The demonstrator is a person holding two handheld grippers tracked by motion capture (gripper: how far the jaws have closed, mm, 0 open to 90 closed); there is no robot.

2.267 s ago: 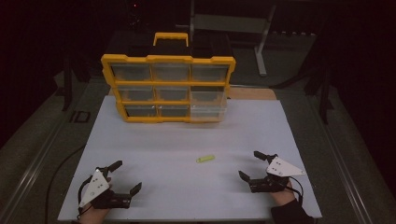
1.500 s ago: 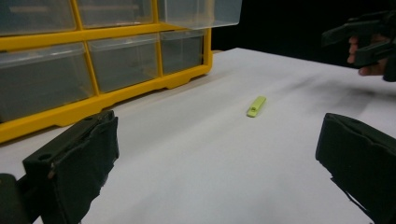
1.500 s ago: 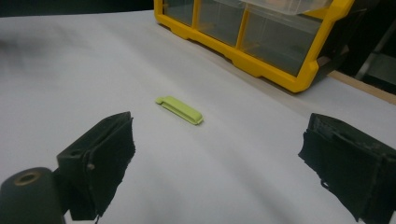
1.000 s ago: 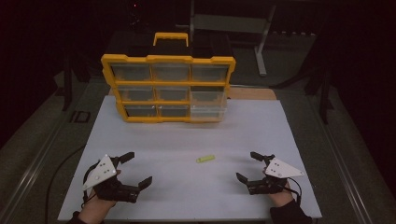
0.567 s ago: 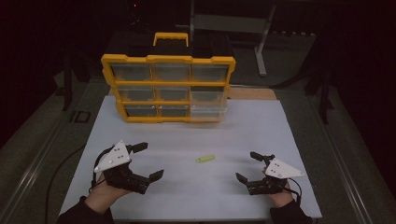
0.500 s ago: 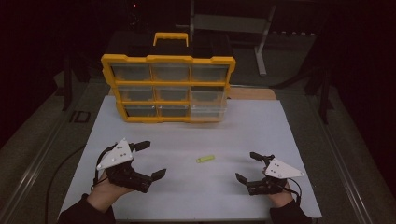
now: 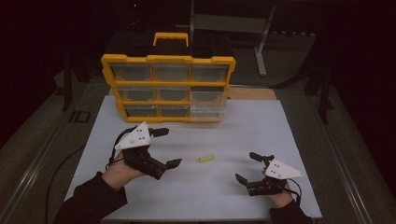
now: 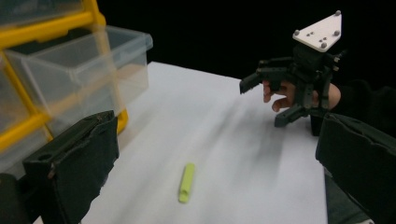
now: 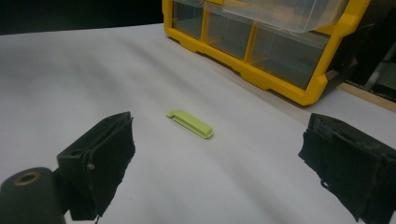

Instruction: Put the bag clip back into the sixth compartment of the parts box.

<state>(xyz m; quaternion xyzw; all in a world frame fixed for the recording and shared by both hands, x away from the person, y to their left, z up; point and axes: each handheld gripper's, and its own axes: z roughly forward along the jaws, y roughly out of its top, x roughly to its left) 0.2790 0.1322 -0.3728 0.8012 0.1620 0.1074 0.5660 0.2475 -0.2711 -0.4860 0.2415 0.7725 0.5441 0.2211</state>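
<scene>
The green clip (image 7: 205, 159) lies flat on the white sheet (image 7: 299, 126), in front of the yellow organizer (image 7: 168, 88). The left gripper (image 7: 163, 147) — jaws spread wide — has advanced toward the clip since earlier, likely lining up a grasp. The right gripper (image 7: 247, 167), also spread, waits right of the clip, unmoved.

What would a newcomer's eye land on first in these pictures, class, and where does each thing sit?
First the yellow drawer organizer with clear drawers, standing at the far edge of the white table sheet. Next the small lime-green clip lying alone mid-sheet. The left gripper and right gripper flank it, jaws open, neither touching it.
</scene>
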